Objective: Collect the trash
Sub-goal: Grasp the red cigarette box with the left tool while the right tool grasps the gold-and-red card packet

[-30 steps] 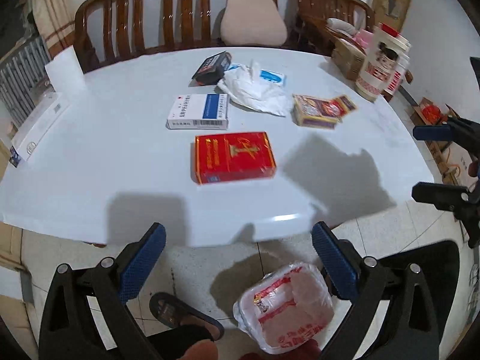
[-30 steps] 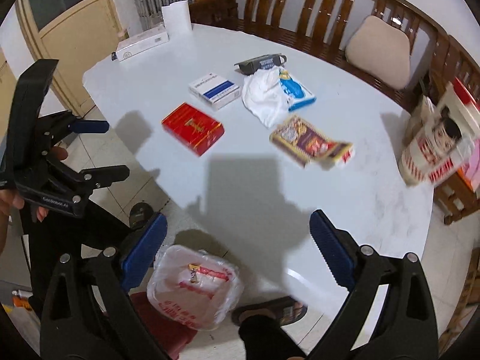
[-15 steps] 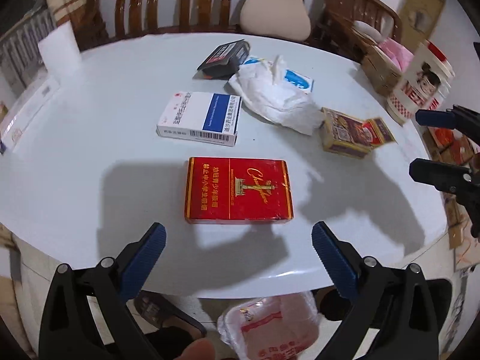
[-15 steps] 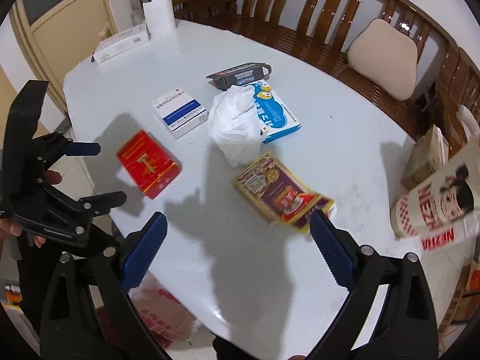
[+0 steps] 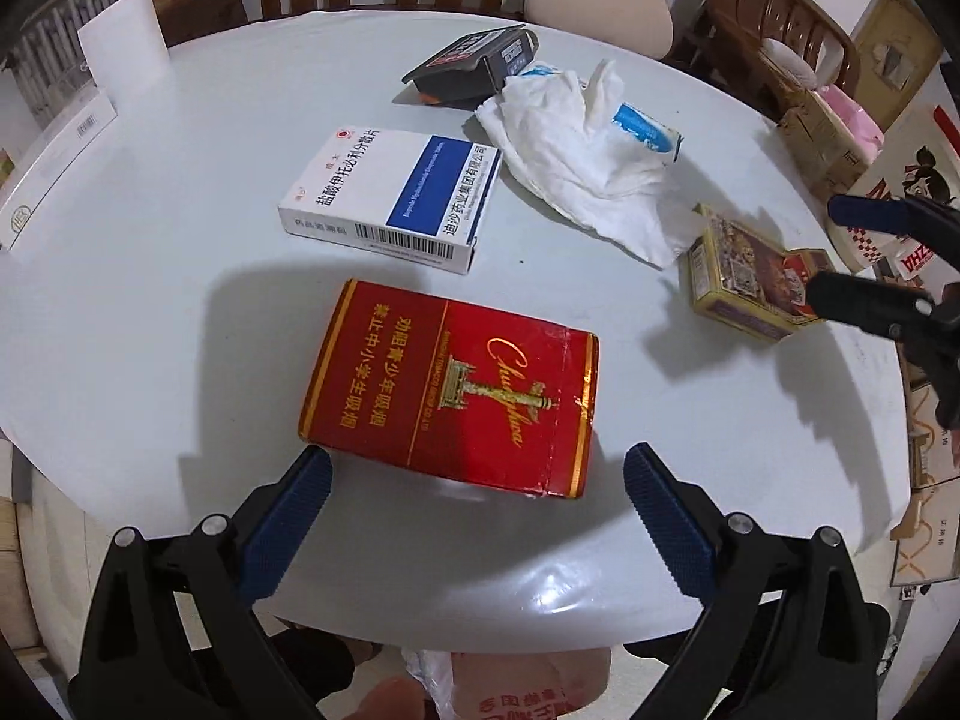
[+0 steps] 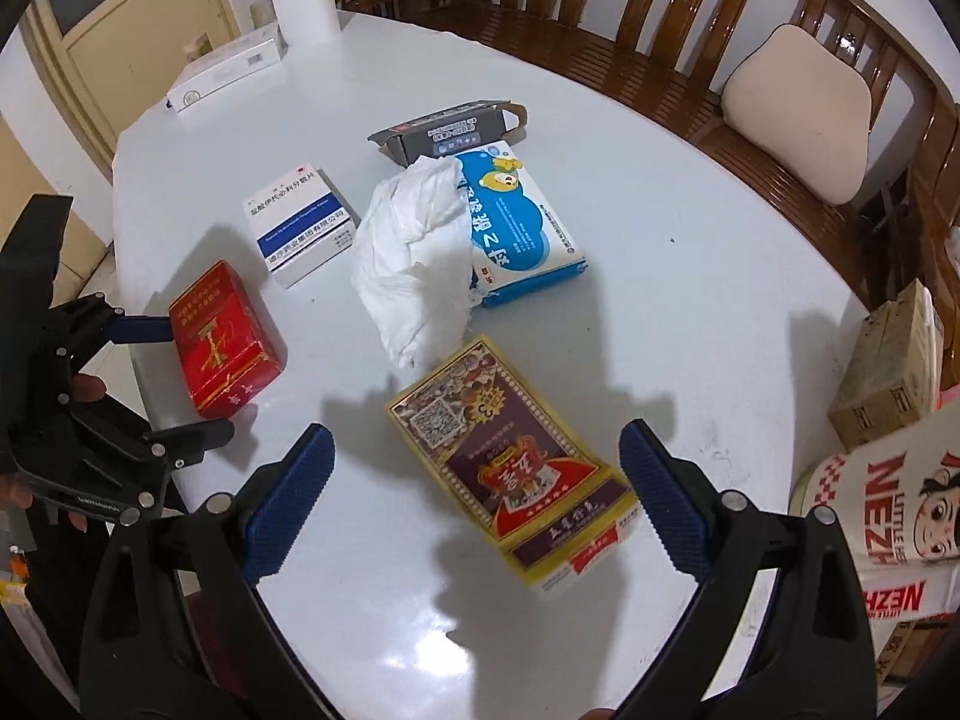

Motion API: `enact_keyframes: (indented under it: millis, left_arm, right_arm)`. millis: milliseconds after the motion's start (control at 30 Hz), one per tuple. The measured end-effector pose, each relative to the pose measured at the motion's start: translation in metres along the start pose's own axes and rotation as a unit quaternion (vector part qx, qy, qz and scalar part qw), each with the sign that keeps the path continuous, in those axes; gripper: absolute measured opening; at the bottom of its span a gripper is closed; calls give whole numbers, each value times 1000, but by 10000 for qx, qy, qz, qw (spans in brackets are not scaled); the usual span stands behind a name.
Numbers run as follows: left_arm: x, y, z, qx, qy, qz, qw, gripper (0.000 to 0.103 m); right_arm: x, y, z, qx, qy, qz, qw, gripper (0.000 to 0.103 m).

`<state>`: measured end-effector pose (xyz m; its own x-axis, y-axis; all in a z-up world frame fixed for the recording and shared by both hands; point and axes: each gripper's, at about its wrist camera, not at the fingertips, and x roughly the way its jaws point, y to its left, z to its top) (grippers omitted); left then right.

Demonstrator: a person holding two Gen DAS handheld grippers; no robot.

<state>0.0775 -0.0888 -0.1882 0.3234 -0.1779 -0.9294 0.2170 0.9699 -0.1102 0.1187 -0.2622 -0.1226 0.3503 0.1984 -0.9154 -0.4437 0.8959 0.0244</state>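
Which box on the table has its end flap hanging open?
The dark grey box at the far side, behind the crumpled tissue. Its end flap sticks out; the red box looks shut.

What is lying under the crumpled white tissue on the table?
The crumpled white tissue drapes over one side of a blue and white box, whose cartoon front still shows. Whatever else lies beneath the tissue is covered.

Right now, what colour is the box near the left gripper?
Red box with gold print; clearest in the left wrist view.
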Motion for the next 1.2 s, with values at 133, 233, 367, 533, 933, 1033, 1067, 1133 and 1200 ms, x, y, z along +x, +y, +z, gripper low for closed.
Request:
enact_keyframes:
  millis: [133, 233, 367, 533, 933, 1033, 1067, 1133, 1200]
  left_arm:
    - [-1, 3, -2, -100, -15, 103, 9999, 95]
    - [0, 10, 1, -275, -37, 95, 9996, 95]
    - [-2, 26, 7, -542, -42, 74, 9985, 95]
    - [-2, 42, 14, -761, -66, 128, 9970, 95]
    - [-2, 44, 31, -525, -29, -41, 9986, 95]
    - [-3, 39, 24, -403, -39, -43, 9992, 95]
    - [-2, 39, 24, -430, -17, -71, 9990, 95]
    - [1, 37, 26, -449, -18, -86, 9990, 95]
    - [4, 34, 26, -405, -8, -95, 9991, 95]
  right_arm:
    - [4, -1, 2, -37, -19, 84, 10000, 93]
    - [9, 0, 2, -69, 13, 127, 9999, 93]
    - [14, -1, 4, -76, 34, 155, 9998, 93]
    - [17, -2, 8, -59, 45, 172, 9998, 93]
    - [35, 0, 16, -140, 281, 240, 9992, 93]
    - [43, 4, 16, -281, 423, 255, 9984, 93]
    - [45, 5, 17, -330, 457, 236, 9981, 93]
    - [50, 7, 17, -370, 534, 247, 9976, 93]
    - [54, 7, 17, -437, 581, 229, 9971, 93]
